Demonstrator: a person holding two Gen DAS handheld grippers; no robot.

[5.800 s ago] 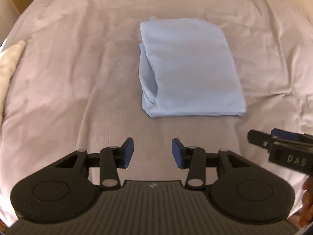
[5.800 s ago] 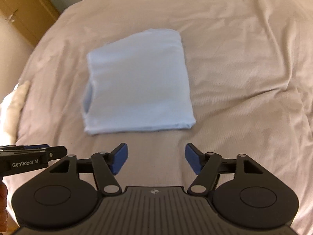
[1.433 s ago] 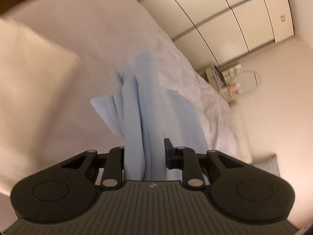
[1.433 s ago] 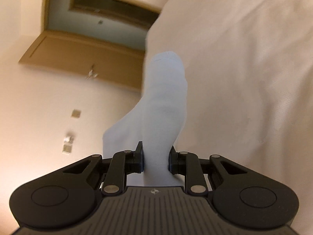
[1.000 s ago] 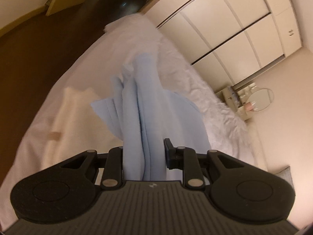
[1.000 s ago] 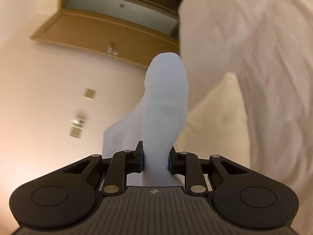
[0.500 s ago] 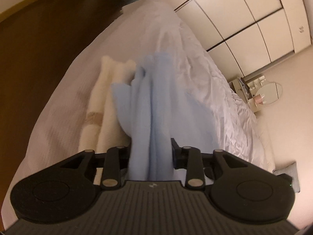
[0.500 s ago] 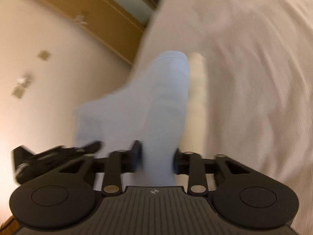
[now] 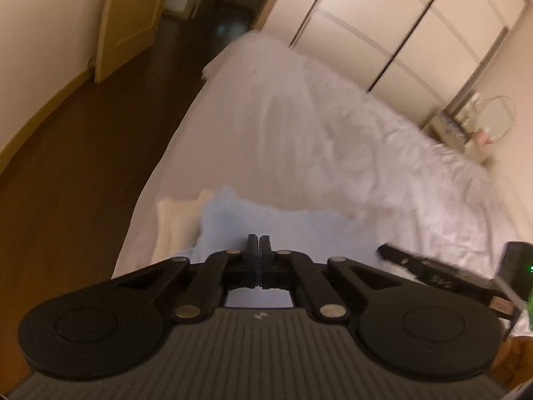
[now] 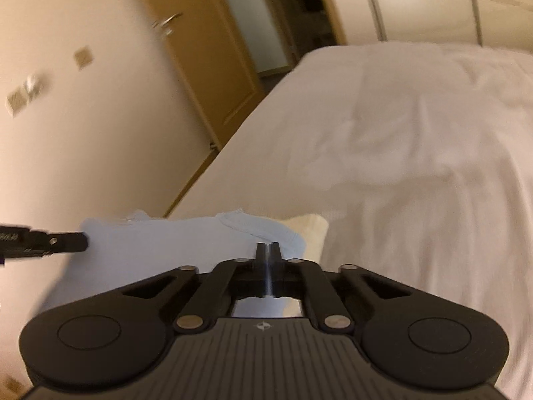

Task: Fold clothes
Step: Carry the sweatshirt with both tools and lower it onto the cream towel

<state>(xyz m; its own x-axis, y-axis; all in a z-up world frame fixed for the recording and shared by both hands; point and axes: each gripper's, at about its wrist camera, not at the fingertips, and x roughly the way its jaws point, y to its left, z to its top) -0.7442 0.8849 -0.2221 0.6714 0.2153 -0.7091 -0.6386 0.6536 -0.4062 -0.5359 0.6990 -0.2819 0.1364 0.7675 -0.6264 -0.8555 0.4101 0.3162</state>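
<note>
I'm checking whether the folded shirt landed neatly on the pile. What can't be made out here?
- Left wrist view: the left gripper body hides the near part of the blue shirt.
- Right wrist view: the right gripper covers the shirt's near edge.
- Both views: motion blur; the cream cloth beneath is mostly covered by the shirt.
- Whether anything thin is pinched between the shut fingers is unclear.

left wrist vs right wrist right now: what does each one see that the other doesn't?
Only the left wrist view: the dark floor, a small table with a mirror, and the right gripper's side.

Only the right wrist view: the closed wooden door with its handle, wall switches, and the left gripper's tip.

Both: the bed, the blue garment lying on the cream cloth near the bed's edge, wardrobe doors, and each view's own jaws shut, empty.
</note>
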